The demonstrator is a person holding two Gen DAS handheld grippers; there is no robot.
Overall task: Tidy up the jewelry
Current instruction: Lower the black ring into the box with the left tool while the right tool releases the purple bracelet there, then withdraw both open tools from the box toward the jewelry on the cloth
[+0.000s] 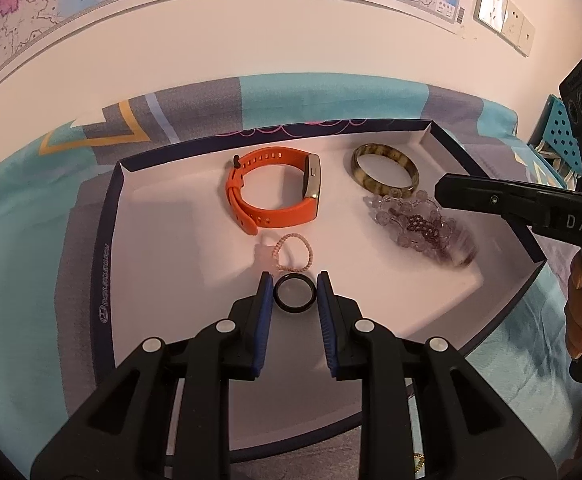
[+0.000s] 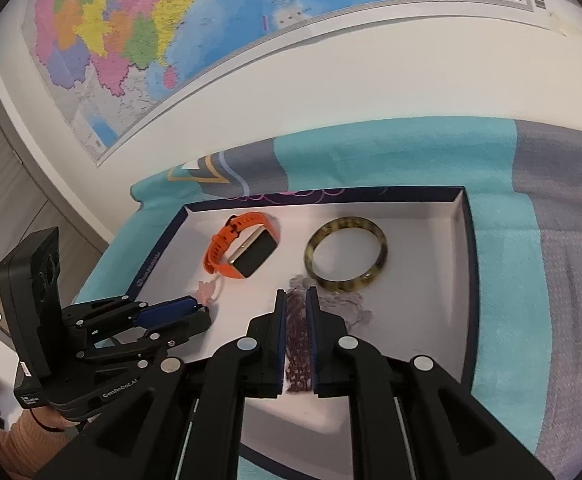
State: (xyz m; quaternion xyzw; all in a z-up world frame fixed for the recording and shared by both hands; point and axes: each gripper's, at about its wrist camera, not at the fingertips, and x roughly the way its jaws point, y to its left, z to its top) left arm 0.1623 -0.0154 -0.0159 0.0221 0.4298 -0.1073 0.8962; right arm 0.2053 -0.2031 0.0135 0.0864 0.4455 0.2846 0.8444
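Observation:
A shallow white tray (image 1: 103, 240) with a dark blue rim lies on a bedspread. In it are an orange watch (image 1: 275, 192), a brown mottled bangle (image 1: 385, 172), a thin pink bead bracelet (image 1: 293, 254) and a clear purple bead bracelet (image 1: 415, 224). My left gripper (image 1: 294, 294) is open around a black ring (image 1: 294, 295) lying on the tray floor; the pads stand just beside it. My right gripper (image 2: 295, 320) is shut on the purple bead bracelet's tassel (image 2: 299, 344), with the beads (image 2: 343, 304) trailing on the tray (image 2: 431, 320). The watch (image 2: 243, 252) and bangle (image 2: 347, 258) lie beyond.
The bedspread (image 1: 31, 280) is teal and grey. A wall with a map (image 2: 171, 40) stands behind the bed. Wall sockets (image 1: 503, 16) are at the upper right. A small gold item (image 1: 419, 462) lies on the bedspread outside the tray's near edge.

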